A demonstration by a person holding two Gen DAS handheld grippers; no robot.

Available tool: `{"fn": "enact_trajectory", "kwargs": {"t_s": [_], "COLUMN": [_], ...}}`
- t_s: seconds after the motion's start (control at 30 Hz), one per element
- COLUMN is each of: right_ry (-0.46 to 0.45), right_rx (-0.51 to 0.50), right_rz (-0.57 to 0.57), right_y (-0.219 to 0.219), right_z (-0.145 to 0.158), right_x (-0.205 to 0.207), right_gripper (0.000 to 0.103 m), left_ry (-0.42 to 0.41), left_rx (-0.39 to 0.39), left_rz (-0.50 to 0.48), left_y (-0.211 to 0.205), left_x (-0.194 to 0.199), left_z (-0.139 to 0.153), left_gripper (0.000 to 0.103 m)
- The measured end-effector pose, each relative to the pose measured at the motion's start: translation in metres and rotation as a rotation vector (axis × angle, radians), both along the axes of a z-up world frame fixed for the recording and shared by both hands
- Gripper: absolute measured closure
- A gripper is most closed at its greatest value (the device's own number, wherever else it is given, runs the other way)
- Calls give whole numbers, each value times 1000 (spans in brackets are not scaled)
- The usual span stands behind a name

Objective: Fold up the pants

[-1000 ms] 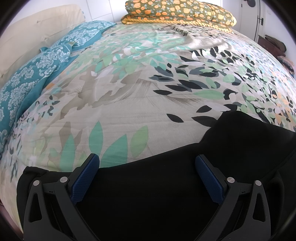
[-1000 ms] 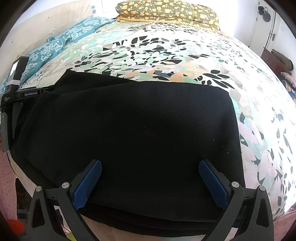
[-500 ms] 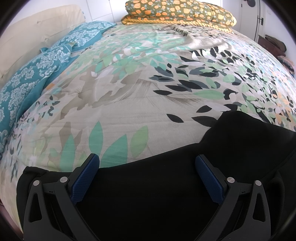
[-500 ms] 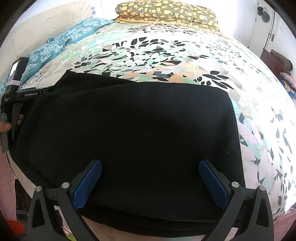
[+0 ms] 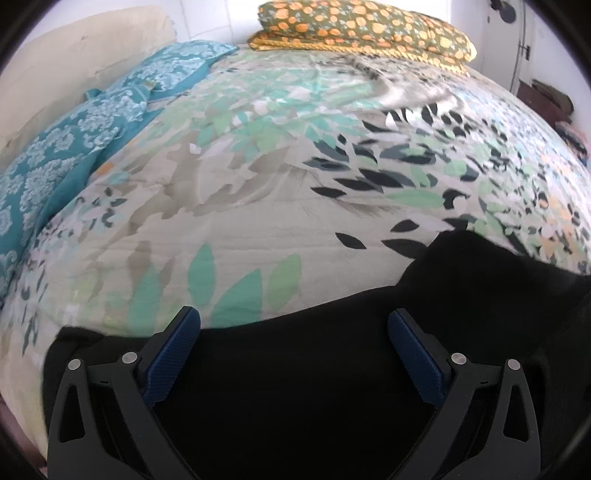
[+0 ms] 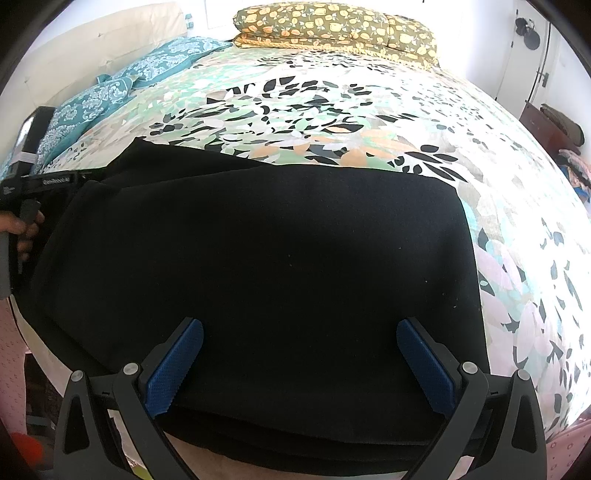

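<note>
Black pants [image 6: 266, 266] lie folded in layers at the near edge of the bed, and they also fill the bottom of the left wrist view [image 5: 303, 380]. My right gripper [image 6: 299, 328] is open and empty, hovering over the near part of the folded stack. My left gripper [image 5: 294, 317] is open and empty over the pants' left end, near their far edge. The left gripper's body and the hand that holds it [image 6: 26, 225] show at the left edge of the right wrist view.
The floral bedspread [image 5: 258, 184] stretches away behind the pants. Teal pillows [image 5: 74, 140] and a cream headboard [image 5: 74, 74] lie at the left, and orange-flowered pillows [image 5: 362, 33] at the far end. Dark furniture [image 6: 546, 125] stands at the right.
The left wrist view has shifted slightly and is a little blurred, and the hand on the left gripper has come into the right wrist view. The pants and the right gripper have not moved.
</note>
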State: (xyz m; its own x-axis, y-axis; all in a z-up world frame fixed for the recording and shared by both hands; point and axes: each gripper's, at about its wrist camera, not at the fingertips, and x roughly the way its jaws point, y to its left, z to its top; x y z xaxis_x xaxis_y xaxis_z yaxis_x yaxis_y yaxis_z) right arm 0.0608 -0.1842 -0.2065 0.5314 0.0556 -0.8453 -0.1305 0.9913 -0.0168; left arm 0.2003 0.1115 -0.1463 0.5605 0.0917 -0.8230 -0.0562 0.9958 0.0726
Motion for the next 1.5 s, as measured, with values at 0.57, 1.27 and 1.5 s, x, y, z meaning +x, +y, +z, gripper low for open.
{"fn": "enact_trajectory", "kwargs": {"t_s": [0.57, 1.27, 1.5], "right_ry": [-19, 34, 31], "right_rx": [2, 55, 305], "right_rz": [-21, 17, -2], "right_y": [2, -3, -16], "right_z": [0, 6, 20], "right_x": [-2, 1, 3], "right_gripper": [0, 0, 0], "left_ry": [49, 296, 244], "left_rx": [-571, -531, -562], "left_rz": [181, 151, 189], "left_y": [193, 153, 152], "left_x": [-78, -61, -77], "left_z": [51, -22, 5], "left_gripper": [3, 11, 75]}}
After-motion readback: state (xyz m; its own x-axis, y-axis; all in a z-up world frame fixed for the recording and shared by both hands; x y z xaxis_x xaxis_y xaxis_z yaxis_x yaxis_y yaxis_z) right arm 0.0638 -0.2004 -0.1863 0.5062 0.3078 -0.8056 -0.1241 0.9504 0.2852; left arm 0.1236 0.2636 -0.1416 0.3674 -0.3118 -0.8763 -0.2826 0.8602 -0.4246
